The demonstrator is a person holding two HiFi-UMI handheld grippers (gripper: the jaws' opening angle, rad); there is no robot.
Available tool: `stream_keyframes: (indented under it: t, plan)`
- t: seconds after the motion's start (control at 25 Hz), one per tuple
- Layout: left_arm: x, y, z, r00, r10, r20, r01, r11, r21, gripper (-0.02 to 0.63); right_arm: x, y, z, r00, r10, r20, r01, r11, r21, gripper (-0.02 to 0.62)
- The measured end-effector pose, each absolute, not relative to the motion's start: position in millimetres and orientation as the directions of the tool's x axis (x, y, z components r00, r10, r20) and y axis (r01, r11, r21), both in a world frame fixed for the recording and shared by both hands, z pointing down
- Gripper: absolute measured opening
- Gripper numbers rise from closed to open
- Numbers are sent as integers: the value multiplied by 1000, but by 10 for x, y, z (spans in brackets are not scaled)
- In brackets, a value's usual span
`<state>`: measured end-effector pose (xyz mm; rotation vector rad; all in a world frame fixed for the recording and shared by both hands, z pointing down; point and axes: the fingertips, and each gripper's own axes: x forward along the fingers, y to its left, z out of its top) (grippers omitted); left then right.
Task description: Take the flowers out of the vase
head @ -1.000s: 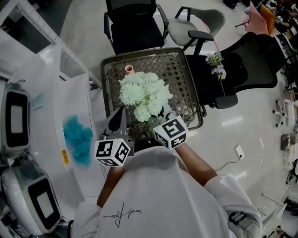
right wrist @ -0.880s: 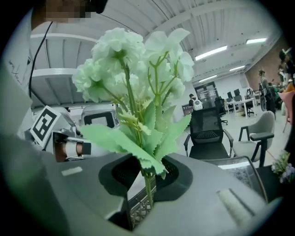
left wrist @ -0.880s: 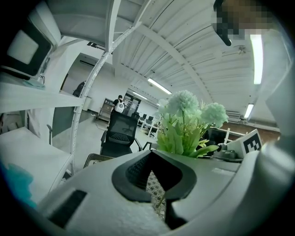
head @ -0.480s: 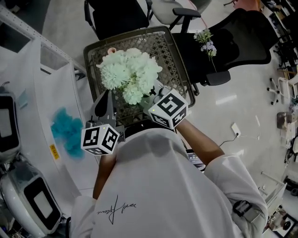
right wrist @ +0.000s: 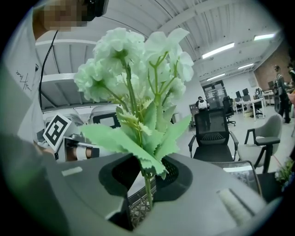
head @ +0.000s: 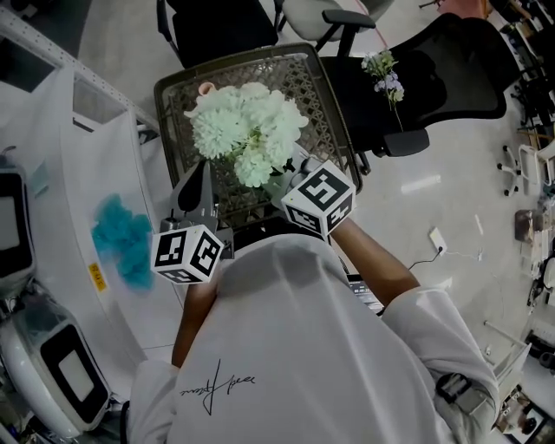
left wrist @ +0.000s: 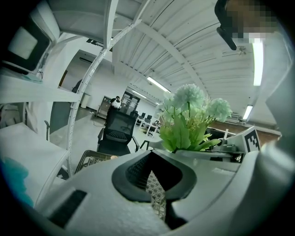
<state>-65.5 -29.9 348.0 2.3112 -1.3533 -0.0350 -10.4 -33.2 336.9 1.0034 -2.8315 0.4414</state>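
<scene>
A bunch of white flowers [head: 247,130] with green leaves hangs over the wicker table [head: 325,95]. My right gripper [head: 290,173] is shut on its thin green stems [right wrist: 147,186], which pass down between the jaws in the right gripper view. The blooms [right wrist: 133,60] rise above the jaws. A small pink vase [head: 206,88] stands at the table's far left corner, apart from the bunch. My left gripper [head: 198,173] is to the left of the flowers, jaws together with nothing in them. In the left gripper view only mesh shows through its narrow gap [left wrist: 156,189].
A black office chair [head: 451,78] right of the table carries a sprig of pale purple flowers [head: 384,74]. Another black chair [head: 217,26] stands behind the table. A white bench [head: 95,165] with a blue fluffy thing [head: 121,238] runs along the left.
The head view has shifted down and left. The bunch stays in my right gripper, which has tilted a little. My left gripper has kept its place beside the flowers.
</scene>
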Motion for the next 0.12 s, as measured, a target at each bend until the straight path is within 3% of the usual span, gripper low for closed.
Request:
stream_keyframes:
  t: [0.12]
  plan:
    - [-651, -283, 3491, 515, -831, 210, -821, -408, 400, -2, -91, -309, 3363, -775, -603, 188, -632, 733, -252, 72]
